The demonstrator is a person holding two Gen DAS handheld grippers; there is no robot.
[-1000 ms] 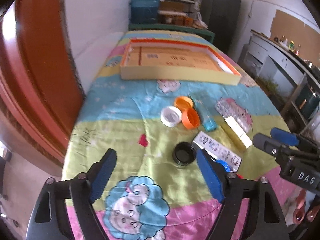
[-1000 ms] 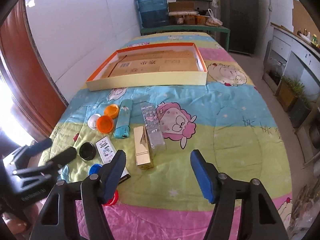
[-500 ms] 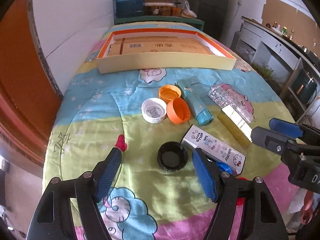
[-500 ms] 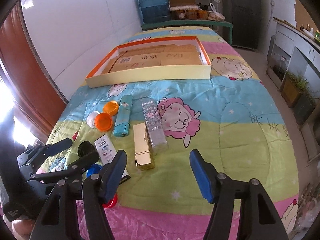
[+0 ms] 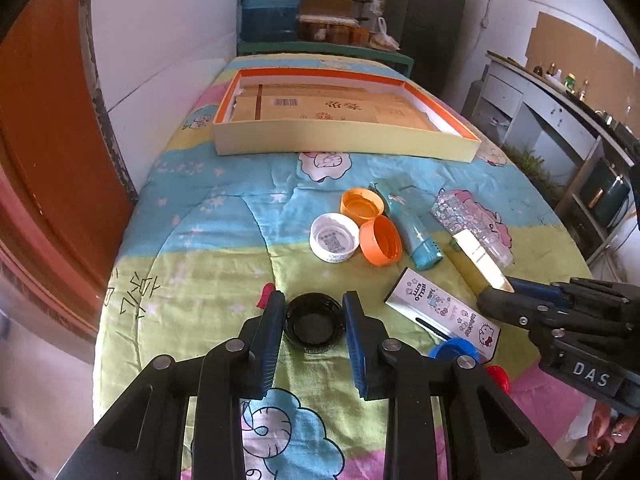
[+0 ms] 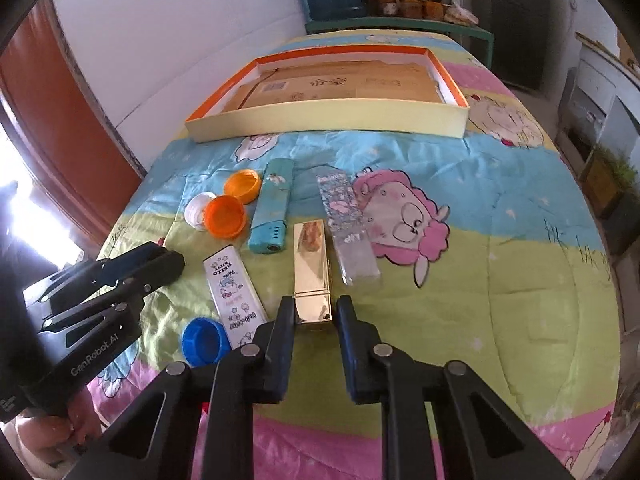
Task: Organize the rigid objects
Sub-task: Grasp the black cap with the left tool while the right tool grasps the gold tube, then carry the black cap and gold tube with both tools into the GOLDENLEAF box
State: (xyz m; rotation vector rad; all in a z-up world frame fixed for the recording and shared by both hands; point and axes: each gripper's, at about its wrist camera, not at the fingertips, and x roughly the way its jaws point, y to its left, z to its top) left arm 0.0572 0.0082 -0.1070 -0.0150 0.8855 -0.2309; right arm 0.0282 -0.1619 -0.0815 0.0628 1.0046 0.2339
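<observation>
My left gripper (image 5: 314, 318) is shut on a black cap (image 5: 313, 323) that rests on the quilt. My right gripper (image 6: 313, 312) is shut on the near end of a gold box (image 6: 310, 264) lying on the quilt. Beside them lie a white Hello Kitty box (image 6: 234, 290), a teal box (image 6: 272, 208), a clear glitter box (image 6: 348, 228), two orange caps (image 5: 380, 240) (image 5: 361, 206), a white cap (image 5: 334, 238), a blue cap (image 6: 204, 340) and a red cap (image 5: 498, 376). A shallow orange-rimmed tray (image 5: 344, 142) lies farther back.
The quilted table meets a white wall and a red door (image 5: 52, 152) on the left. A blue water jug (image 5: 270, 4) and shelves stand behind the tray. Cabinets (image 5: 560, 128) line the right. Bare quilt (image 6: 520, 264) lies to the right of the boxes.
Both grippers have moved forward and down and closed: the left on the black cap, the right on the gold box. Both were wide open before.
</observation>
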